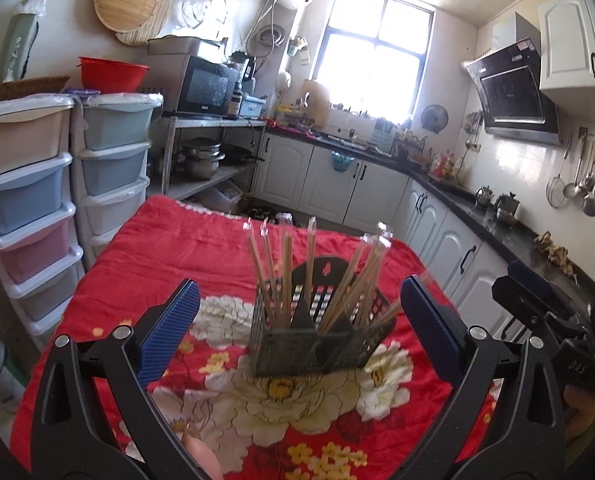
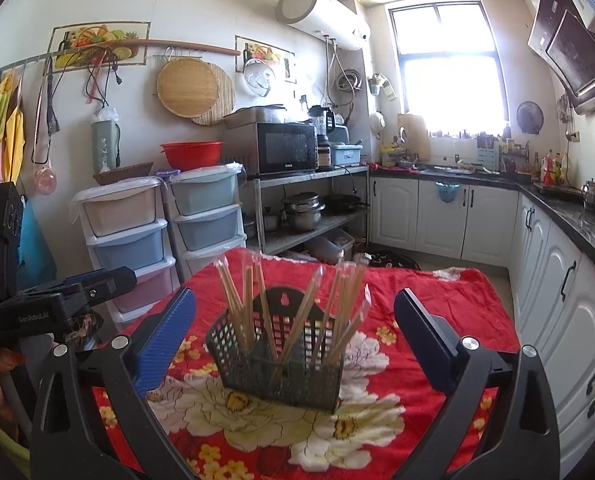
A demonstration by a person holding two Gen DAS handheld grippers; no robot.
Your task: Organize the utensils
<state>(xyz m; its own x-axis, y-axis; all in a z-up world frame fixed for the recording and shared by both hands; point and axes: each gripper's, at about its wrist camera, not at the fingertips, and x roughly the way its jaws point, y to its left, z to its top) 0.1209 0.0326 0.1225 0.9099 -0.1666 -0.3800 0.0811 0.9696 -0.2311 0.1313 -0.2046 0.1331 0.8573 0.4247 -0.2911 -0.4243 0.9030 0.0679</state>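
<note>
1. Red floral cloth (image 1: 169,248) covers the table; its far edge crosses mid-frame in both views, and its right edge runs close to the white cabinets (image 2: 545,280) at frame right.
2. Basket (image 1: 321,340), a dark perforated plastic holder, stands upright on the cloth at frame centre, well inside every visible edge. Open cloth lies on all sides of it, widest toward the lower part of each frame.
3. Chopsticks (image 1: 285,276), wooden and in clear sleeves, stand in the basket, fanned outward; their tips rise above the basket's arched back. Inner dividers split the basket into compartments, and the sticks sit in more than one.
4. Left gripper (image 1: 297,320): blue-padded fingers spread wide apart, holding nothing, one either side of the basket in the frame and short of it, not touching.
5. Right gripper (image 2: 293,332): fingers likewise spread wide and holding nothing, framing the basket without contact. This tool also shows at right edge of the left wrist view, beside the table.
6. Drawers (image 2: 129,236), two pastel plastic stacks, stand beyond the table's far left corner, upper left of centre.
7. Bowl (image 2: 191,154), red, sits on top of the drawers.
</note>
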